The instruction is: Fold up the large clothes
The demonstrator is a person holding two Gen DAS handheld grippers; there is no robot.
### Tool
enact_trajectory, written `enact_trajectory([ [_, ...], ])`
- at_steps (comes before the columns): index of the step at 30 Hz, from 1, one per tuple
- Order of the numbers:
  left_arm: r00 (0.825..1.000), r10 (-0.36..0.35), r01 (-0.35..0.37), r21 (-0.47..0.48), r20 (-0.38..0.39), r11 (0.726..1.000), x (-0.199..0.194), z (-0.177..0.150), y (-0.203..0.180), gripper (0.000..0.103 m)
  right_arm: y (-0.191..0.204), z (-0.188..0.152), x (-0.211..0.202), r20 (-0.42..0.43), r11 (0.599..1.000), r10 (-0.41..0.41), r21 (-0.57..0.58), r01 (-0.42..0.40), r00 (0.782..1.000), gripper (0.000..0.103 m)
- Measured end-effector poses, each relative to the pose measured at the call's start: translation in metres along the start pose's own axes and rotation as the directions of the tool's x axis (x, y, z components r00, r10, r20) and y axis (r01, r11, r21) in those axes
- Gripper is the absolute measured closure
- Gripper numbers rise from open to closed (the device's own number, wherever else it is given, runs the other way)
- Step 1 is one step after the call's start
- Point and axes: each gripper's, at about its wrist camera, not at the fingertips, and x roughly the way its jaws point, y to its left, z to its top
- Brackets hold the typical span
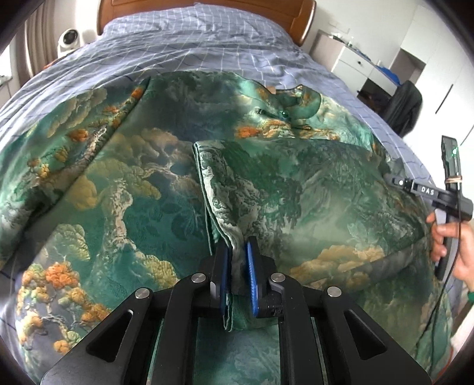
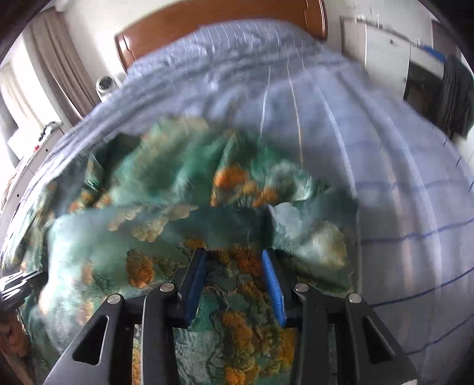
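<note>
A large green garment with orange and tan landscape print lies spread on the bed. Its right part is folded over toward the middle, with the folded edge running down the centre. My left gripper is shut on the near end of that folded edge. The collar lies at the far side. My right gripper is open above the garment, nothing between its blue pads; it also shows in the left wrist view at the garment's right edge. The right wrist view is motion-blurred.
The bed has a blue checked sheet and a wooden headboard. A white fan stands at the far left. A white desk and a dark chair stand to the right of the bed.
</note>
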Motion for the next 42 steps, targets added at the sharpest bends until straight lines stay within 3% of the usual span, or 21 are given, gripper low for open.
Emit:
enact_trajectory([
  [6, 1.0, 0.012, -0.012, 0.018, 0.015, 1.0, 0.007, 0.0, -0.002, 0.091, 0.003, -0.014, -0.024, 0.019, 1.0, 0.014, -0.02, -0.014, 1.0, 0.064],
  [13, 0.999, 0.032, -0.033, 0.027, 0.024, 0.999, 0.01, 0.0, -0.005, 0.091, 0.023, -0.066, -0.07, -0.045, 0.991, 0.071, -0.108, -0.075, 0.996, 0.064],
  [18, 0.999, 0.049, -0.05, 0.039, 0.023, 0.998, 0.014, 0.001, -0.007, 0.089, 0.022, -0.078, -0.05, -0.112, 0.995, 0.054, -0.083, -0.063, 0.992, 0.065],
  [22, 0.997, 0.071, -0.072, 0.049, 0.019, 0.996, 0.01, 0.003, -0.009, 0.088, 0.026, -0.079, -0.039, -0.11, 0.997, 0.031, -0.06, -0.038, 0.993, 0.065],
  [23, 0.996, 0.082, -0.083, 0.052, 0.018, 0.995, 0.006, 0.003, -0.011, 0.085, 0.027, -0.079, -0.042, -0.104, 0.998, 0.022, -0.052, -0.028, 0.994, 0.064],
  [24, 0.996, 0.091, -0.092, 0.054, 0.019, 0.994, 0.002, 0.001, -0.011, 0.072, 0.029, -0.08, -0.046, -0.09, 0.999, 0.012, -0.047, -0.017, 0.996, 0.064],
  [25, 0.993, 0.117, -0.118, 0.057, 0.024, 0.991, -0.007, -0.001, -0.012, 0.052, 0.03, -0.083, -0.053, -0.066, 0.999, -0.001, -0.046, -0.002, 0.998, 0.064],
  [27, 0.989, 0.14, -0.144, 0.063, 0.055, 0.988, -0.03, -0.009, -0.009, 0.028, 0.034, -0.089, -0.069, -0.023, 0.999, -0.034, -0.039, 0.033, 0.999, 0.061],
  [28, 0.988, 0.136, -0.14, 0.063, 0.07, 0.988, -0.041, -0.014, -0.006, 0.024, 0.036, -0.093, -0.082, -0.001, 0.998, -0.062, -0.024, 0.062, 0.998, 0.052],
  [29, 0.988, 0.132, -0.137, 0.064, 0.076, 0.989, -0.049, -0.017, -0.003, 0.023, 0.036, -0.094, -0.088, 0.007, 0.997, -0.076, -0.011, 0.076, 0.997, 0.046],
  [30, 0.989, 0.127, -0.132, 0.066, 0.081, 0.989, -0.064, -0.023, 0.004, 0.022, 0.038, -0.098, -0.098, 0.018, 0.996, -0.085, 0.004, 0.085, 0.996, 0.032],
  [31, 0.988, 0.13, -0.135, 0.066, 0.083, 0.989, -0.072, -0.027, 0.01, 0.02, 0.039, -0.101, -0.108, 0.033, 0.996, -0.088, 0.018, 0.087, 0.996, 0.028],
  [36, 0.969, 0.22, -0.225, 0.032, 0.116, 0.974, -0.12, -0.046, 0.06, 0.011, 0.067, -0.129, -0.155, 0.115, 0.998, -0.069, 0.016, 0.068, 0.991, 0.028],
  [39, 0.952, 0.279, -0.278, -0.032, 0.125, 0.96, -0.14, -0.049, 0.104, 0.008, 0.098, -0.15, -0.172, 0.133, 0.998, -0.042, -0.035, 0.047, 0.99, 0.028],
  [42, 0.938, 0.33, -0.312, -0.154, 0.111, 0.938, -0.152, -0.05, 0.159, 0.008, 0.128, -0.167, -0.174, 0.126, 0.995, -0.022, -0.096, 0.034, 0.992, 0.028],
])
